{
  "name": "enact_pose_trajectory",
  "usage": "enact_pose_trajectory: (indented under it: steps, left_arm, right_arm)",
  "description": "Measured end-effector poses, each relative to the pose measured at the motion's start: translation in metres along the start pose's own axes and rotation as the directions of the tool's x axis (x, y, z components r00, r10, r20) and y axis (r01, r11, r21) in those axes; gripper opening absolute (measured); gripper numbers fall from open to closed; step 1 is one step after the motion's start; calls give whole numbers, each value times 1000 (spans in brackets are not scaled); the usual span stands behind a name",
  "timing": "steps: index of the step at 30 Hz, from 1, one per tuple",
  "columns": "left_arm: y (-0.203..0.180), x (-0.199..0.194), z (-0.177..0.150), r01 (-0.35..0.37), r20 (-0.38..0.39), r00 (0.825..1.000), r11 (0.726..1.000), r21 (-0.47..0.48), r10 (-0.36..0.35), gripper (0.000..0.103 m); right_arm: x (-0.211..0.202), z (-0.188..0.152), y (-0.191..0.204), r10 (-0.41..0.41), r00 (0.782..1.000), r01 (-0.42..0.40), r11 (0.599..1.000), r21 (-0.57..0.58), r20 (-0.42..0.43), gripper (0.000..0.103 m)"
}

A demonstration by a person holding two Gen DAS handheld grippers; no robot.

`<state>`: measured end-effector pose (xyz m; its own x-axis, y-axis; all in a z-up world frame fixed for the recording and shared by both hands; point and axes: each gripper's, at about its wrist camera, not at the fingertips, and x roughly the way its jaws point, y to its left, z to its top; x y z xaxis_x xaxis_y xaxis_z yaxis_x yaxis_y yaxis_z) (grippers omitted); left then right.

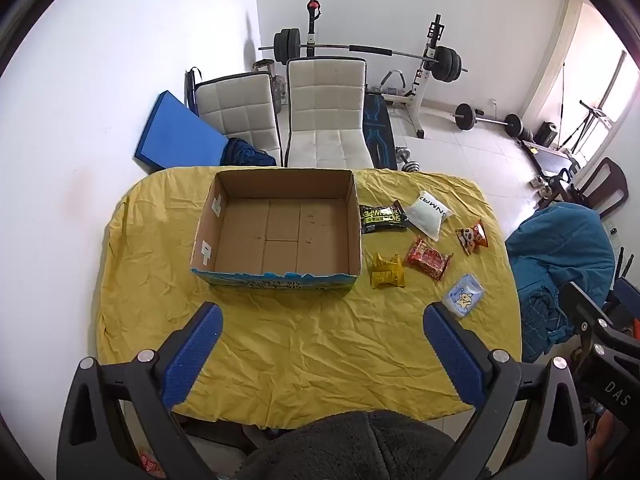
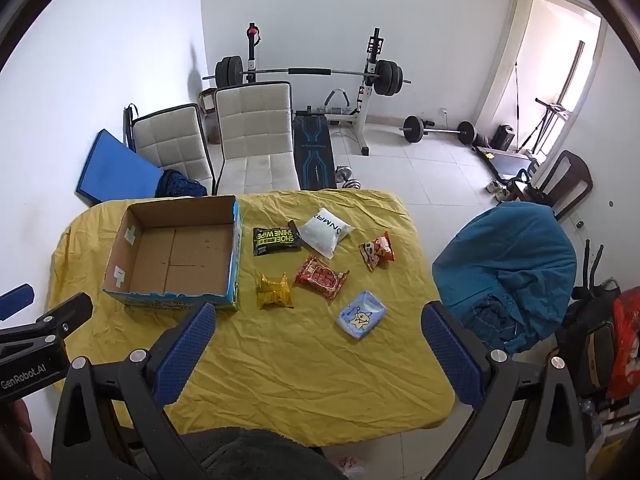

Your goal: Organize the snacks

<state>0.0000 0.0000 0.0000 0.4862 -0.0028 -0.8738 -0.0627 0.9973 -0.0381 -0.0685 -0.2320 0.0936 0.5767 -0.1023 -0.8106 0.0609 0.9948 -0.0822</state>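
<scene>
A table under a wrinkled yellow cloth (image 1: 304,344) fills the middle of both views. On it an open cardboard box (image 1: 280,232) sits upper left of centre in the left wrist view, its long axis running left to right across the frame, its open top facing up and nothing inside. In the right wrist view the same box (image 2: 176,248) lies at the left of the cloth.

Six packets lie in a loose cluster to the right of the box, none touching it. The black packet (image 2: 277,240) lies nearest the box's far right corner, long axis left to right, its lettering upside down. Just beside it, the white pouch (image 2: 326,232) lies on a diagonal, one corner pointing toward the lower right of the frame. The orange packet (image 2: 378,255) sits further right, tilted, apart from the others. The red packet (image 2: 321,278) lies in the middle of the cluster, long axis slanting from upper left to lower right. The gold packet (image 2: 274,291) sits just right of the box's near corner, its crimped ends at top and bottom. The pale blue packet (image 2: 363,314) is lowest in frame, close to the right gripper's (image 2: 318,332) right finger.

Both the right gripper and the left gripper (image 1: 323,334) hover above the near edge of the cloth with their blue-padded fingers spread wide apart, gripping nothing.
</scene>
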Motion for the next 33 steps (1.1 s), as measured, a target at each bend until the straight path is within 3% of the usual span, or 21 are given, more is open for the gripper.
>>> enact_pose_trajectory:
  steps: [12, 33]
  left_arm:
    - [-3, -2, 3, -27, 13, 1000, 1000, 1, 27, 103]
    - [15, 1, 6, 1, 24, 1000, 1000, -12, -1, 103]
  right_arm:
    - [-1, 3, 2, -2, 1000, 2, 1000, -4, 2, 103]
    - [0, 13, 17, -24, 1000, 25, 1000, -10, 14, 103]
